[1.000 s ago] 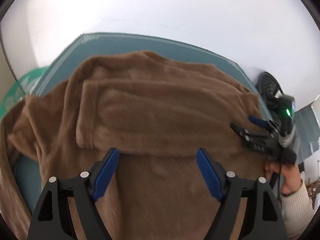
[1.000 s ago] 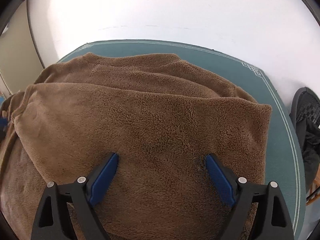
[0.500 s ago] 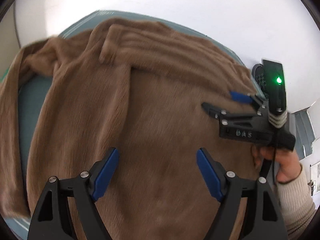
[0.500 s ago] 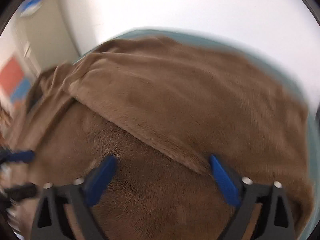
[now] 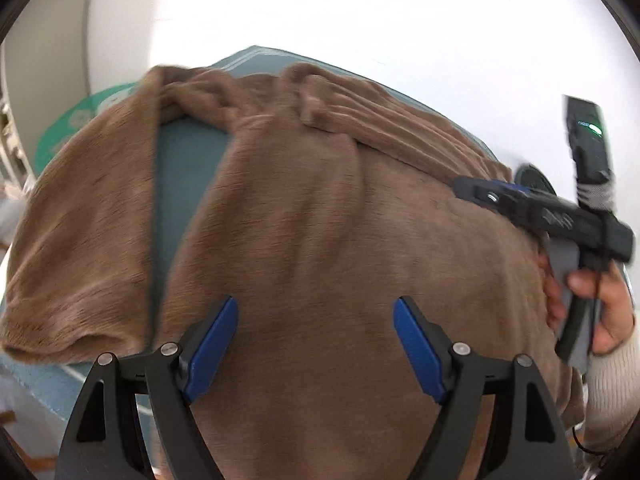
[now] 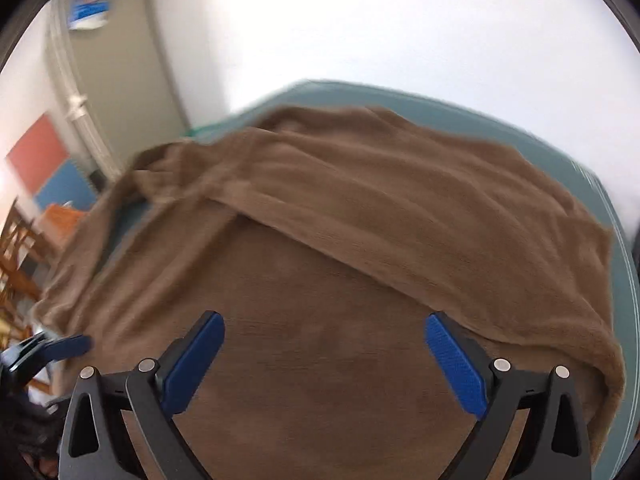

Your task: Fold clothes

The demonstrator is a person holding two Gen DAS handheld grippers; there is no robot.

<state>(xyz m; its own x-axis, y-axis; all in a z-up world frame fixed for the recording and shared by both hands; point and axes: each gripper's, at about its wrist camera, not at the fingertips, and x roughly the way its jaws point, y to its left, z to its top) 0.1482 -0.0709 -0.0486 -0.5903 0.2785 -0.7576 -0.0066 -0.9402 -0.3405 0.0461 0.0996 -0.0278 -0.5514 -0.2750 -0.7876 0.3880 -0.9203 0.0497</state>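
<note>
My left hand-held gripper hung wide open and empty above the brown fleece garment, which lay spread over the teal worktop. My right hand-held gripper had just been opening, with nothing between its blue pads, over the same garment's folded layer.

1. The brown garment is soft, fuzzy fleece cloth, matt, with a ribbed band at the frame's upper middle.
2. The teal cover beneath looks like smooth, matt woven cloth.
3. The left gripper has matt black plastic arms and blue textured pads.
</note>
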